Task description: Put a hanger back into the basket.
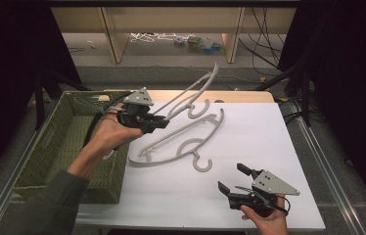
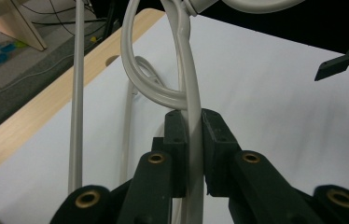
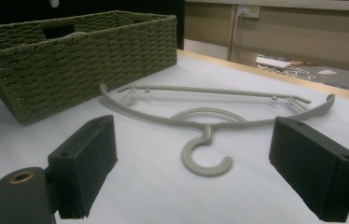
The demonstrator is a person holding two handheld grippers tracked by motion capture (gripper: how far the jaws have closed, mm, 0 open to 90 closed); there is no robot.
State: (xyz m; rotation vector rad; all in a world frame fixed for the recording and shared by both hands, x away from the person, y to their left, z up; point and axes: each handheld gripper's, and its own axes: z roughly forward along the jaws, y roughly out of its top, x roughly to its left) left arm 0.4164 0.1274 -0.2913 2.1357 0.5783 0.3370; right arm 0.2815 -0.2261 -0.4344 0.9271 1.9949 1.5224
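A grey plastic hanger (image 1: 193,88) is lifted off the table and tilts up toward the far side; my left gripper (image 1: 164,122) is shut on one of its thin bars. In the left gripper view the bar (image 2: 189,93) runs up between the closed pads of the left gripper (image 2: 192,154). A second grey hanger (image 1: 189,149) lies flat on the white table top (image 1: 259,137), its hook toward me. My right gripper (image 1: 232,178) stands open near the front right, nothing between its jaws. In the right gripper view, that flat hanger (image 3: 210,122) lies just beyond the right gripper (image 3: 200,163).
A green woven basket (image 1: 68,105) stands at the table's left side, also seen in the right gripper view as the basket (image 3: 70,60). A wooden strip (image 1: 240,95) borders the far edge. Shelving legs and cables sit on the floor beyond.
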